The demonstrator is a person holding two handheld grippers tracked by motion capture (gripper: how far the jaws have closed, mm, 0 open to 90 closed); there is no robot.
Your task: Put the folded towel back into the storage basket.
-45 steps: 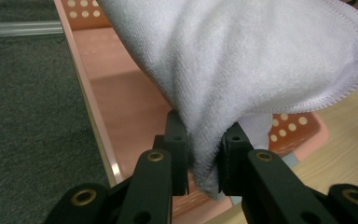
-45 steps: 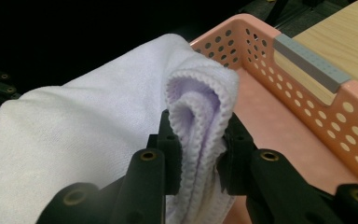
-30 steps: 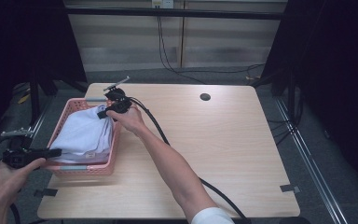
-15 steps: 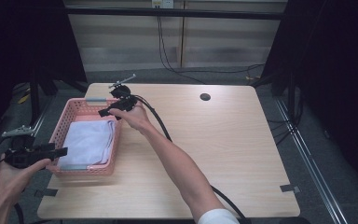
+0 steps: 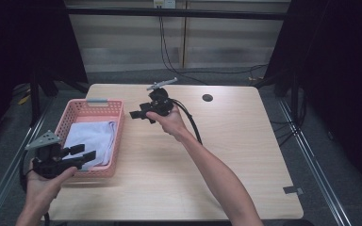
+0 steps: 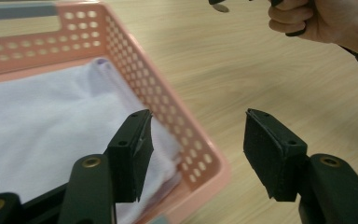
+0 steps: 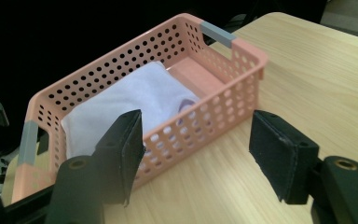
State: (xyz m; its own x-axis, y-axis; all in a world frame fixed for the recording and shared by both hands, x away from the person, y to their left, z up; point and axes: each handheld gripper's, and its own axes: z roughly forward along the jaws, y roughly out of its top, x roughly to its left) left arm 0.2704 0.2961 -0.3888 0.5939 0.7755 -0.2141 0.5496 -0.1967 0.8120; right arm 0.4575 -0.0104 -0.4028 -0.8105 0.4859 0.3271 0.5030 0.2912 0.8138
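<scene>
A pink perforated basket (image 5: 118, 134) stands at the table's left with a folded white-lavender cloth (image 5: 92, 139) lying flat inside it. My left gripper (image 5: 82, 153) hovers at the basket's near end, open. Its jaws have just opened and drawn in a little, and nothing is pinched between them. In the left gripper view its jaws straddle the basket's rim (image 6: 186, 140) above the cloth (image 6: 51, 121). My right gripper (image 5: 139, 115) hangs over the bare table right of the basket, open, its jaws just widened and empty. It looks toward the basket (image 7: 223, 93) and the cloth (image 7: 135, 93).
A small dark round hole (image 5: 207, 98) sits in the tabletop at the back. A black cable (image 5: 191, 122) trails from the right gripper along the forearm. A grey tape patch (image 5: 292, 190) marks the near right corner. Dark floor and rails surround the table.
Both grippers have let go of the cloth, which now lies flat in the basket. The right gripper has moved right, away from the basket; the left has drawn back to its near end.
</scene>
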